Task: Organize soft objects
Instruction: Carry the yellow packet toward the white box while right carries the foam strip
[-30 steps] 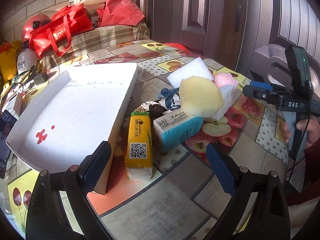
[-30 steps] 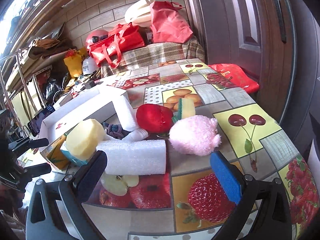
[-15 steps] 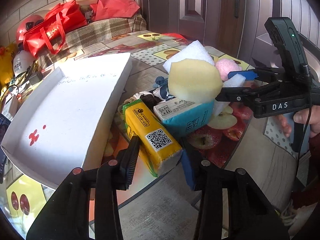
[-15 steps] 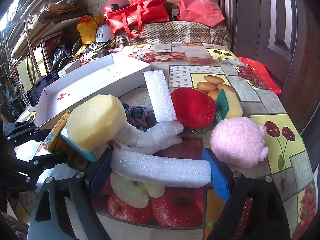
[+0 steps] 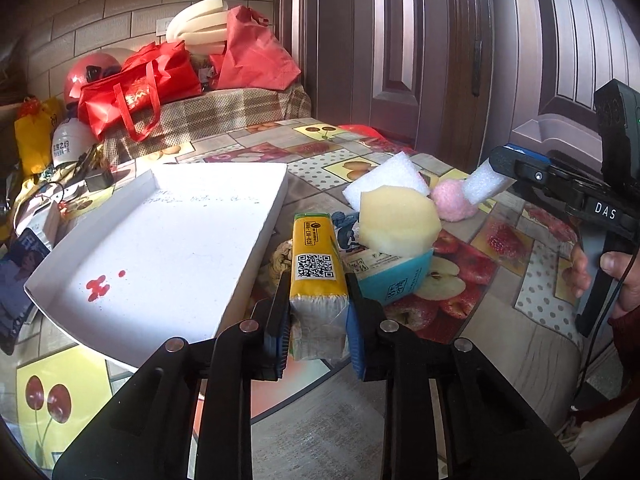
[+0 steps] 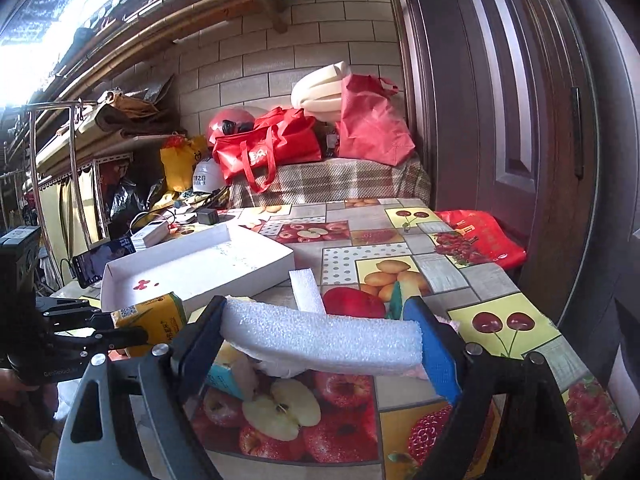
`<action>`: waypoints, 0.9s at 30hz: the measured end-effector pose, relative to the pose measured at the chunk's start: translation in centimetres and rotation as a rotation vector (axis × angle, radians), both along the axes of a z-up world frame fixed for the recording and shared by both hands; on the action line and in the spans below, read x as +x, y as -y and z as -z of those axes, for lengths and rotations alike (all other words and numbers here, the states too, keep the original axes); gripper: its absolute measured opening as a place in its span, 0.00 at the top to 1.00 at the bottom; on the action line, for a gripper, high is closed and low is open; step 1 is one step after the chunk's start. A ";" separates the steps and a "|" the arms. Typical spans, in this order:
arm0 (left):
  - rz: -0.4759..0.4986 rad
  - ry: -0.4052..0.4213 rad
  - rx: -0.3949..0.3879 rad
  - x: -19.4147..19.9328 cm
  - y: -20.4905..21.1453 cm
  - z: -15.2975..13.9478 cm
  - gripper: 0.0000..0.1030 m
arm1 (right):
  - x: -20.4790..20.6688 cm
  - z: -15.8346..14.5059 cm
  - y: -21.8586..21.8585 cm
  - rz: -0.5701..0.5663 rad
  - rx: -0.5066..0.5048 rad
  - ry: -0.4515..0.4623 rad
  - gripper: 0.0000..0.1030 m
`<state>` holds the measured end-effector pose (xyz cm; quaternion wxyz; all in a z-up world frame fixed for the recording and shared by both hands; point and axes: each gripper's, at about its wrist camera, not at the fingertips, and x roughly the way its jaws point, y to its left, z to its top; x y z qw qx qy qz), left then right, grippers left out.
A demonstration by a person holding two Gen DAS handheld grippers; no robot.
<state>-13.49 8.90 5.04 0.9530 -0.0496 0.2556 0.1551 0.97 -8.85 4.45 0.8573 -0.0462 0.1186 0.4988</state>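
Yellow tissue pack (image 5: 318, 276) clamped by its near end between the pads of the left gripper (image 5: 318, 334), raised beside the white tray (image 5: 168, 248), far end pointing toward the pile. White foam bar (image 6: 320, 340) pinched across its length in the right gripper (image 6: 320, 344), jaws closed onto its two ends, lifted above the fruit-pattern tablecloth (image 6: 500, 320).

Possible trouble: foam bar bowing and popping out, because held only by the ends and easily compressed. Tissue pack sagging or rotating in the pads, because gripped at one soft end with most of its length unsupported. Yellow sponge (image 5: 396, 220) resting on the teal tissue pack (image 5: 394, 276), likely to tumble if the packs touch. Both grippers heading for the same tray, so a collision over the rim is possible.

Left wrist view only: the sponge stack, the pink fluffy ball (image 5: 454, 200), the right gripper from the side with the foam end sticking out. Right wrist view only: the red soft object (image 6: 354, 304), a second foam strip (image 6: 306, 290), the phone (image 6: 102, 262) beyond the tray. Whether the tissue pack is clear of the table, probably yes, not certain.
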 end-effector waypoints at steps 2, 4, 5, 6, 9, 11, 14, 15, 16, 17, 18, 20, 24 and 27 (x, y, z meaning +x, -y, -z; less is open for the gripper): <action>-0.033 0.040 0.020 -0.8 -0.1 -0.4 0.78 | -0.4 -0.2 -0.2 0.001 0.029 0.017 0.15; -0.082 0.059 0.033 -1.1 -0.4 -0.7 0.78 | -0.8 -0.1 -0.7 0.000 0.044 0.018 0.15; -0.107 0.063 0.038 -1.2 -0.7 -0.7 0.78 | -0.9 0.1 -0.9 0.000 0.050 0.018 0.15; -0.135 0.065 0.042 -1.3 -0.9 -0.7 0.78 | -1.2 0.3 -1.1 0.001 0.056 0.020 0.15; -0.221 0.060 0.054 -1.7 -1.7 -0.7 0.78 | -1.5 0.7 -2.0 0.010 0.049 0.019 0.15; -0.259 0.056 0.048 -1.8 -2.3 -0.6 0.78 | -1.6 0.6 -2.0 0.007 0.070 0.021 0.15; -0.295 0.059 0.032 -2.3 -3.0 -0.4 0.78 | -1.7 0.7 -2.7 0.006 0.056 0.022 0.15; -0.300 0.061 0.029 -2.5 -3.1 -0.4 0.78 | -1.8 0.7 -2.8 0.003 0.057 0.024 0.15; -0.304 0.064 0.027 -2.6 -3.1 -0.4 0.78 | -2.0 0.7 -3.0 -0.001 0.057 0.026 0.15; -0.306 0.066 0.027 -2.7 -3.2 -0.4 0.78 | -2.1 0.7 -3.1 -0.001 0.055 0.028 0.15; -0.308 0.068 0.028 -2.6 -3.2 -0.4 0.78 | -2.2 0.8 -3.3 -0.004 0.051 0.031 0.15; -0.311 0.071 0.031 -2.7 -3.3 -0.3 0.78 | -2.4 0.7 -3.7 -0.010 0.049 0.035 0.15; -0.323 0.075 0.055 -2.8 -3.7 -0.4 0.78 | -2.7 0.8 -4.6 -0.017 0.042 0.040 0.15; -0.358 0.090 0.127 -3.1 -4.5 -0.6 0.78 | -2.8 0.8 -5.6 -0.010 0.037 0.049 0.15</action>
